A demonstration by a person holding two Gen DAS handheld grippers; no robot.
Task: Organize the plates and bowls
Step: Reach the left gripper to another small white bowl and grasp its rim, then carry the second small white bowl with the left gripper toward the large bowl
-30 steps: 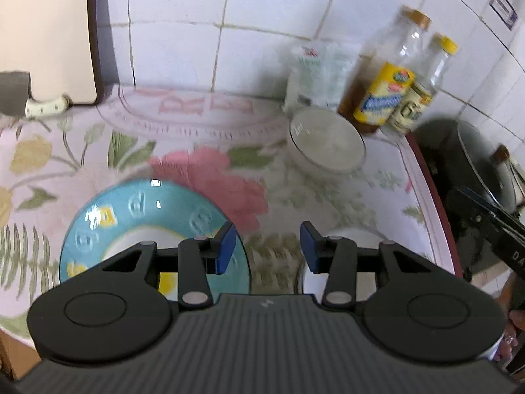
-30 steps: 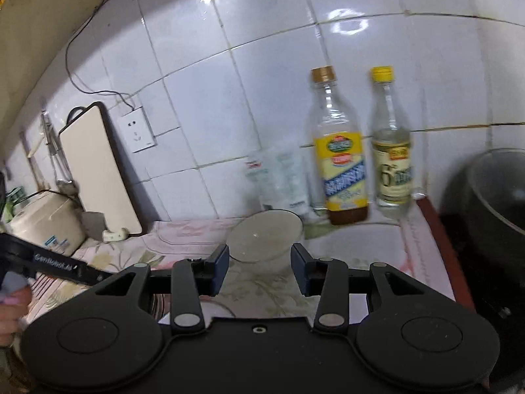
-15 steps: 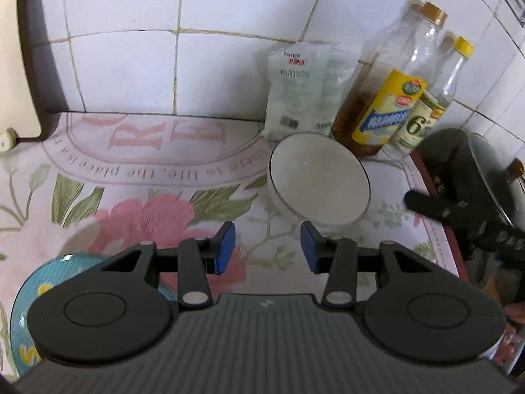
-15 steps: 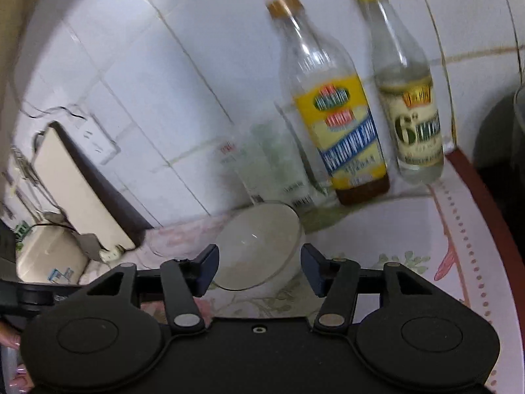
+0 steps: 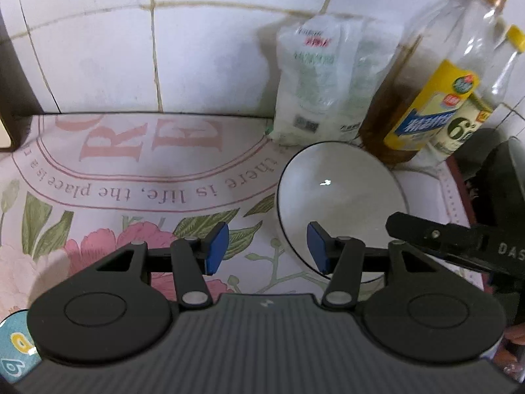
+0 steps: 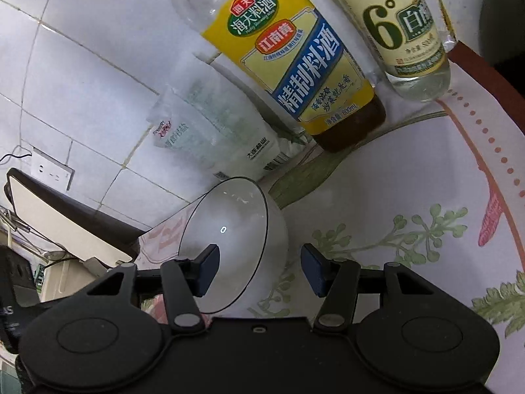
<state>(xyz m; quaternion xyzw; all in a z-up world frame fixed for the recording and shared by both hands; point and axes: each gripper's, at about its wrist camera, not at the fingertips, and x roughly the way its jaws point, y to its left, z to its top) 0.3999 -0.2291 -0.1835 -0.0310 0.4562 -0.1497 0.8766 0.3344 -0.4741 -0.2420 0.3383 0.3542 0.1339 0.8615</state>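
Observation:
A white bowl [image 5: 341, 197] with a thin dark rim stands on the floral cloth near the back wall; it also shows in the right wrist view [image 6: 229, 239]. My left gripper [image 5: 267, 251] is open, its right finger over the bowl's near rim. My right gripper [image 6: 259, 271] is open, its two fingers either side of the bowl's right wall, one inside and one outside. It shows in the left wrist view as a black arm [image 5: 459, 243] at the bowl's right. A blue plate [image 5: 13, 358] peeks in at the bottom left.
A bag of white powder [image 5: 328, 78], a yellow-labelled cooking wine bottle [image 6: 295, 65] and a vinegar bottle [image 6: 403, 26] stand against the tiled wall behind the bowl. A dark pot [image 5: 492, 177] is to the right. A cutting board [image 6: 59, 223] leans at the left.
Both grippers have moved forward to the white bowl. The blue plate has slid almost out of the left view. The right gripper has tilted and now straddles the bowl's rim.

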